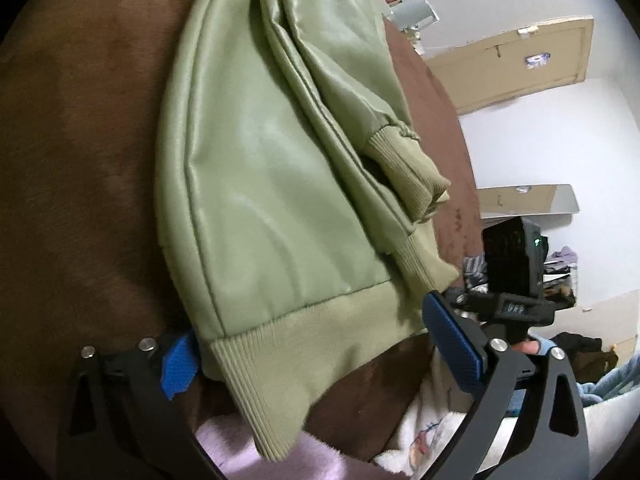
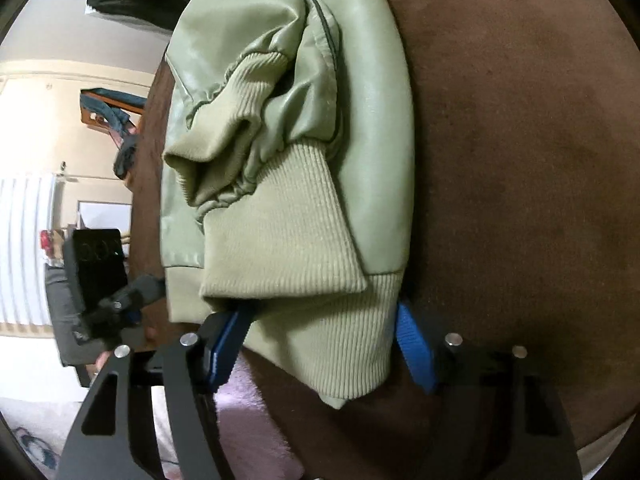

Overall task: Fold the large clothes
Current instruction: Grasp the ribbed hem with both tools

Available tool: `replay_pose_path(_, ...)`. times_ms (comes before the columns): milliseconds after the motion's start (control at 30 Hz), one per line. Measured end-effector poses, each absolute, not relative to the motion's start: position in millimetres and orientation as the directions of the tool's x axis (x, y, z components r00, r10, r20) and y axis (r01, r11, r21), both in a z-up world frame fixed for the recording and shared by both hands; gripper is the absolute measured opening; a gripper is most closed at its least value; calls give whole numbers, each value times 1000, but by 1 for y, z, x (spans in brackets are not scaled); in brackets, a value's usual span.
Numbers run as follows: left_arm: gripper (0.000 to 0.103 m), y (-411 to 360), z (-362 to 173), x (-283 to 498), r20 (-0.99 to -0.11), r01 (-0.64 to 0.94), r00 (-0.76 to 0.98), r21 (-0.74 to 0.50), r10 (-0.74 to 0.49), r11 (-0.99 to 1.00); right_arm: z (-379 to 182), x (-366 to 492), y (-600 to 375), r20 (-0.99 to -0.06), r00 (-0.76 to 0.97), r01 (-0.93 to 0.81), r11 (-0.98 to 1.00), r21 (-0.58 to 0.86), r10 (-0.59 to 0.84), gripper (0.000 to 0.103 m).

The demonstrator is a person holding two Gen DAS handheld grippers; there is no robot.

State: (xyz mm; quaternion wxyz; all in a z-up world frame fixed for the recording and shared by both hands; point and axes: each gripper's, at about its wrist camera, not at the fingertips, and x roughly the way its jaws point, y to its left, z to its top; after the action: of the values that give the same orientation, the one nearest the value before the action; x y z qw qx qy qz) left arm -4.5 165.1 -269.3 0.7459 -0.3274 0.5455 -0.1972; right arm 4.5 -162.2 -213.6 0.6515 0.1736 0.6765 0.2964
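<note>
Jacket point(image 1: 280, 184), light green with ribbed hem, lies folded lengthwise on my brown bedspread point(image 1: 80, 160), both sleeve cuffs point(image 2: 280, 236) stacked on top. My left gripper point(image 1: 316, 356) is spread wide around the hem point(image 1: 304, 344), not pinching it. My right gripper point(image 2: 320, 348) also straddles the hem with fingers apart, left pad point(image 2: 224, 348) tucked under a cuff.
</note>
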Motion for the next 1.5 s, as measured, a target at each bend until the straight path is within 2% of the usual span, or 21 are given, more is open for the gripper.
replay_pose_path(133,89,157,-273,-1,-692,-78,337,-697,-639,713,-219,7,-166,-779,-93,-130,768,627,621,66)
replay_pose_path(167,85,155,-272,-1,-700,-78,333,-688,-632,721,-218,7,-165,-784,-89,-136,773,620,614,65)
replay_pose_path(200,74,155,-272,-1,-709,-76,328,-678,-624,731,-219,6,-166,-791,-85,-144,778,611,606,62)
replay_pose_path(267,59,154,-270,0,-735,-78,315,-651,-600,755,-219,2,-162,-798,-73,-153,784,601,598,52)
replay_pose_path(300,47,156,-268,0,-740,-81,315,-645,-594,760,-218,2,-161,-796,-67,-153,782,604,602,43)
replay_pose_path(400,35,152,-258,0,-729,-46,329,-647,-600,761,-216,-2,-160,-791,-53,-161,777,609,609,33)
replay_pose_path(500,30,142,-246,4,-731,6,336,-629,-594,777,-209,-5,-166,-780,-27,-186,763,619,626,25)
replay_pose_path(633,25,138,-242,8,-732,48,345,-611,-587,790,-200,-7,-173,-757,10,-196,744,639,653,19)
replay_pose_path(1000,22,131,-207,-18,-726,109,437,-542,-530,833,-156,-20,-179,-739,89,-283,729,624,668,17)
replay_pose_path(1300,22,131,-198,-56,-742,96,369,-569,-560,817,-148,-61,-196,-763,21,-252,742,621,646,17)
replay_pose_path(1500,22,136,-200,-51,-726,80,407,-576,-554,814,-143,-61,-199,-750,48,-251,735,630,660,17)
